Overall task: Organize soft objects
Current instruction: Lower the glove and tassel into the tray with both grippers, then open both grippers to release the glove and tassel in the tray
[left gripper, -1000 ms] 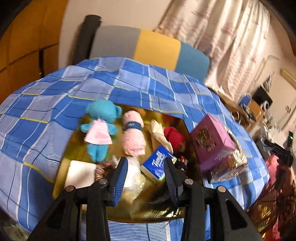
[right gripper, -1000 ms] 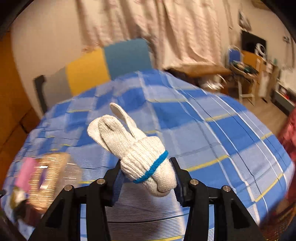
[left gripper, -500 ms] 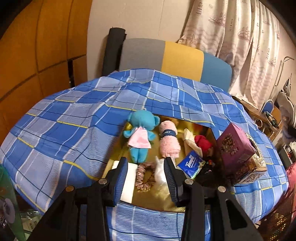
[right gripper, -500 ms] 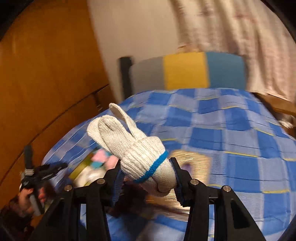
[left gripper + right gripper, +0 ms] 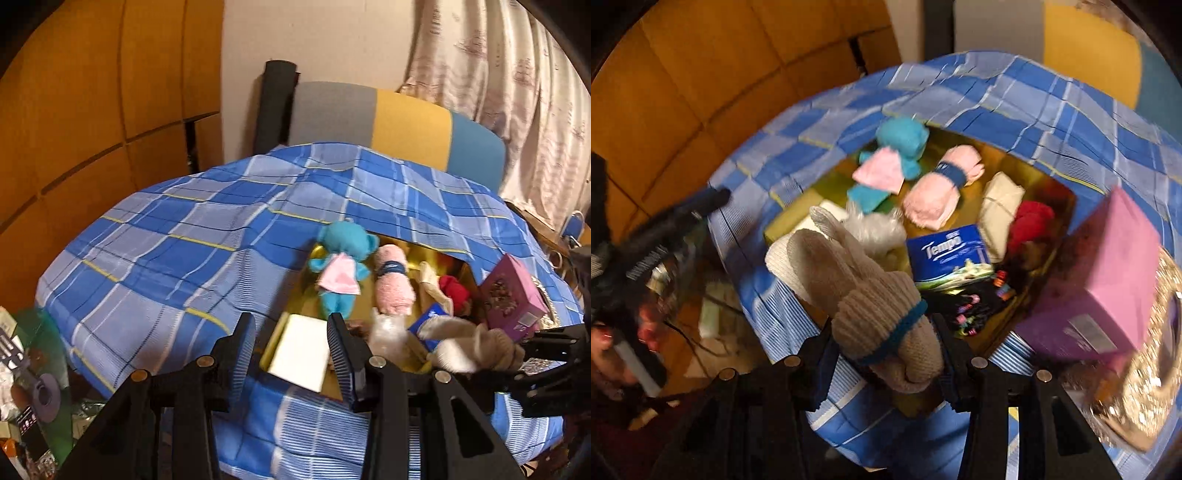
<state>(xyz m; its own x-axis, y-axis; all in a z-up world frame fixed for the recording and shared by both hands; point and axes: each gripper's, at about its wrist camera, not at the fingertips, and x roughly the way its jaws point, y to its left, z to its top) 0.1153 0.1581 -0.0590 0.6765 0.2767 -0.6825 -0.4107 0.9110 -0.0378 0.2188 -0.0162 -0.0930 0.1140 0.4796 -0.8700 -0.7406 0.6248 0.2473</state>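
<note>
Blue checked cloth [image 5: 177,266]: covers the desk and is folded back around the gold tray [image 5: 1060,195], which sits in the opening near the front edge. Behind the desk stands a chair [image 5: 391,125] with grey, yellow and blue panels.

Gold tray: holds the soft things already gathered. Along its far side, from left to right, lie a blue plush toy [image 5: 894,155] in a pink dress, a rolled pink towel [image 5: 942,192] with a dark band, a folded cream cloth [image 5: 1001,206] and a red plush piece [image 5: 1030,221]. Nearer the front lie a white pad [image 5: 301,350], a crumpled clear bag [image 5: 875,225] and a blue tissue pack [image 5: 949,254]. A pink box [image 5: 1108,295] stands at the tray's right edge, beside a glittery gold object [image 5: 1152,354] that is too blurred to identify.

Right tongs [image 5: 886,354]: clamped on the cuff end of a rolled pair of knitted gloves [image 5: 864,295] with a blue band. The gloves hang above the tray's front left part, over the white pad and clear bag, touching nothing below as far as can be told.

Left tongs [image 5: 291,354]: apart and holding nothing, poised above the tray's front left corner.

Step in hand, as judged: carrying the gloves to the tray, delivery nearly complete. The next move calls for lowering the roll into a free patch of tray, probably near the tissue pack or the clear bag, then parting the right tongs so the gloves settle without rolling over the front rim. The left tongs should keep out of the descent path.
</note>
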